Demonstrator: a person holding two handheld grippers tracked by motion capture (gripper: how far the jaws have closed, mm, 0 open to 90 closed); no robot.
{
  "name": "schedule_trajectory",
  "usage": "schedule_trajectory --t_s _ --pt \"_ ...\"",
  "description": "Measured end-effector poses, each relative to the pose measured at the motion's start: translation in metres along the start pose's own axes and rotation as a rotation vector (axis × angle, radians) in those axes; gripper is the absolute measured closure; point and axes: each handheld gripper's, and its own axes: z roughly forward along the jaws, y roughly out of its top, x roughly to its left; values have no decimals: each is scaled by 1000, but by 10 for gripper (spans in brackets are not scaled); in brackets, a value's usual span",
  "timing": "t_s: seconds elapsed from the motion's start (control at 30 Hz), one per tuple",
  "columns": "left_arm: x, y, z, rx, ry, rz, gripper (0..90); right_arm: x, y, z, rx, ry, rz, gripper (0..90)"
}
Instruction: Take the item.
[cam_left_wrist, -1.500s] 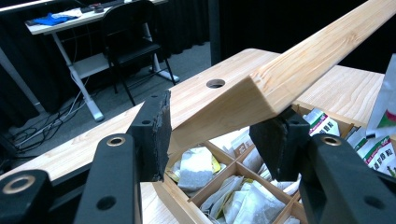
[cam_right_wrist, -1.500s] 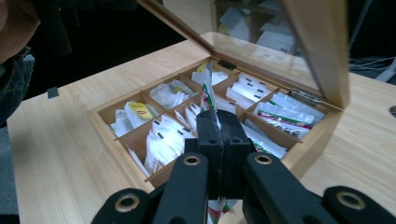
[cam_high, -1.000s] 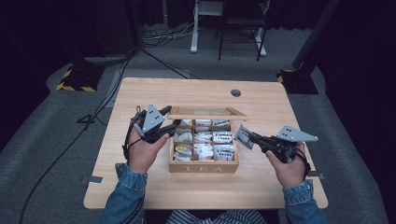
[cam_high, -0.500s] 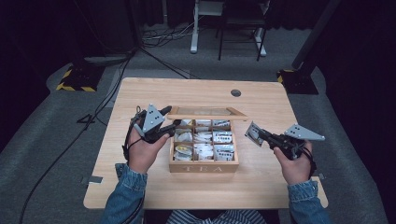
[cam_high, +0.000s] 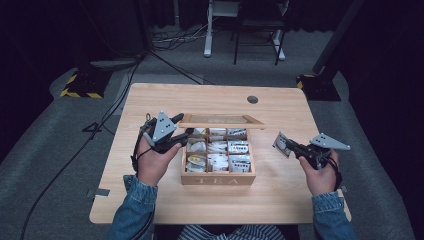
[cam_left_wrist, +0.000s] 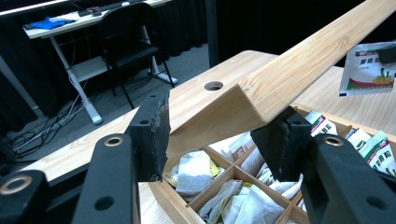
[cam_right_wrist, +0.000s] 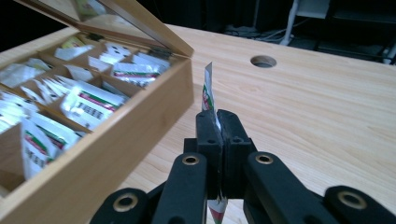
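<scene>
Table: a light wooden table (cam_high: 150, 105) takes up the middle of the high view, with dark floor on every side and a round cable hole (cam_high: 252, 99) near its far edge, upper right of centre.
Tea box: a wooden tea box (cam_high: 218, 176) marked TEA stands at the centre of the frame, nearer the table's near edge than its far one, its compartments full of sachets.
Lid: the glass-paned lid (cam_high: 221, 121) is raised at the box's far side, its left end between the left jaws.
Open room, left: bare tabletop runs from the box's left wall to the table's left edge, except where the left hand (cam_high: 152, 162) sits just beside the box.
Open room, right: a wide strip of bare wood lies between the box's right wall and the right hand.
Open room, far: the tabletop behind the lid is bare up to the cable hole.
Left gripper: the left gripper (cam_left_wrist: 215, 133) is spread, its pads on either side of the lid's wooden corner (cam_left_wrist: 261, 95); whether both pads press the wood I cannot tell.
Right gripper: the right gripper (cam_right_wrist: 217, 122) is pressed together on a tea sachet (cam_right_wrist: 207, 95), pinching it edge-up above the table.
Sachet place: in the high view the sachet (cam_high: 281, 143) is at right of centre, well apart from the box.
Right hand: the right hand (cam_high: 320, 172) is held near the table's right edge, gripper pointing left towards the box.
Forearms: denim sleeves (cam_high: 131, 210) enter from the bottom of the frame.
</scene>
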Motion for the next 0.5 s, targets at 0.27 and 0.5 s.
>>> schedule_trajectory --t_s 0.27,0.5 --pt "1 0 0 0 -3 0 482 -11 -12 6 33 -8 41 891" --pt "1 0 0 1 -5 -2 482 -16 -22 13 58 8 89 888"
